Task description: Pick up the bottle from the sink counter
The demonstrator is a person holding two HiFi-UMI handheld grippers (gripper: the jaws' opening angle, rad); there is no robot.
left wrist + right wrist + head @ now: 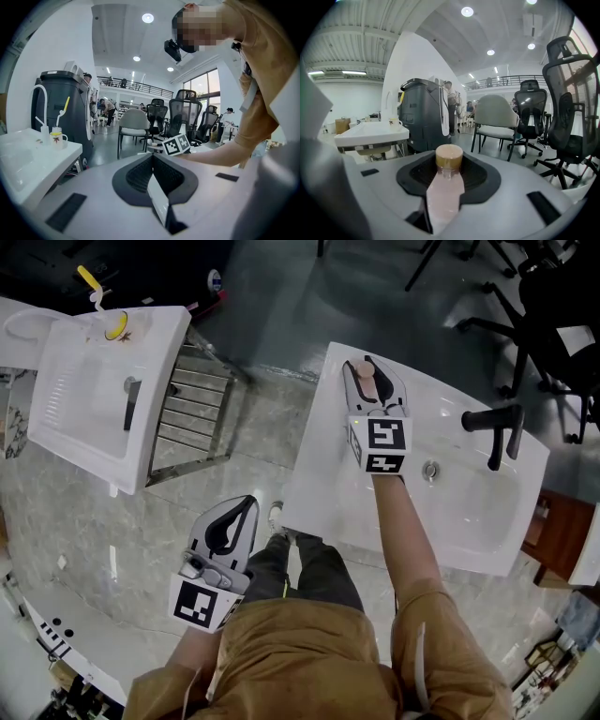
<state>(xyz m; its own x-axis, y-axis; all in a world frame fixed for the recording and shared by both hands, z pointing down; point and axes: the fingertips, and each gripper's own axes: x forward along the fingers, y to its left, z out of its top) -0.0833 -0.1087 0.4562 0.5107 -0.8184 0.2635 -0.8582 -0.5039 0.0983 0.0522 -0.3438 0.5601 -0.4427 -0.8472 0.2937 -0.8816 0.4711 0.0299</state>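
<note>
The right hand-held gripper point(365, 369) reaches over the desk point(323, 474), jaws seemingly pinching the pink bottle point(445, 190) for lifting. The left hand-held gripper point(152, 159) hangs closed, empty, unneeded.

Floor gap point(258, 442): open between left sink point(84, 399) and counter point(319, 484); left gripper point(246, 507) sits there.
Metal rack point(192, 409): juts into that gap.
Faucet point(494, 430): blocks basin's point(469, 507) right side.
Office chairs point(534, 296): crowd floor beyond counter.
</note>
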